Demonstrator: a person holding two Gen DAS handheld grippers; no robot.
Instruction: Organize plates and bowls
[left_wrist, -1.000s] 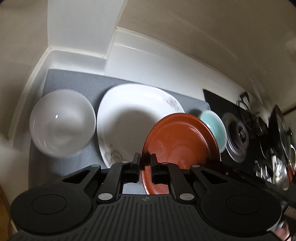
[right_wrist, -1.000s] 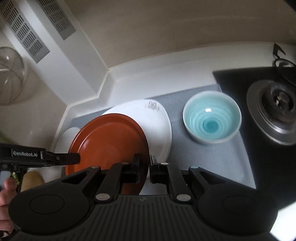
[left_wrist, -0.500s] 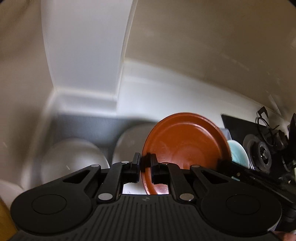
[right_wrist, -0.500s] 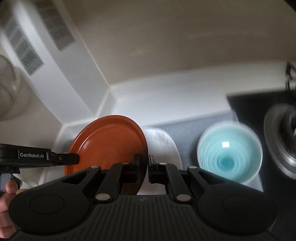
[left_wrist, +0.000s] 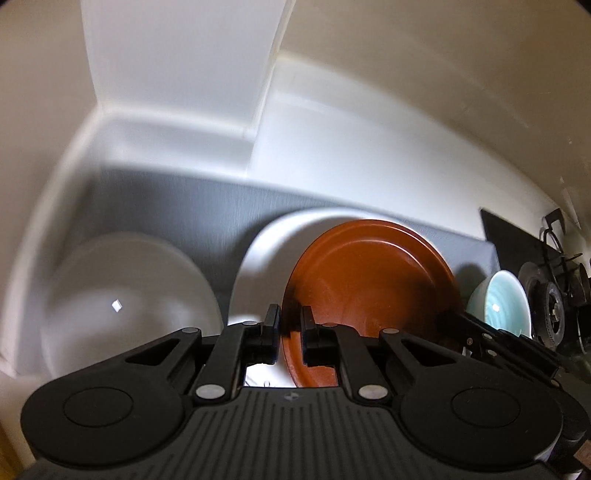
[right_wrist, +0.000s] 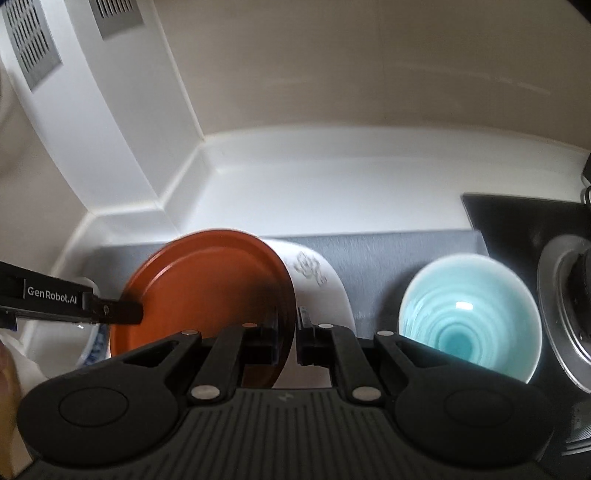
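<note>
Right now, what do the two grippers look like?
Both are matte black plastic. Each left gripper and right gripper has a ribbed body, two round discs at the sides, angled linkage arms with silver rivets, and short blocky fingers. In the right wrist view, the left gripper's side carries white lettering reading GenRobot.AI. No cables or sleeves show.

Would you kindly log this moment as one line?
left tongs: shut on brown plate | right tongs: shut on brown plate | below: white plate
</note>
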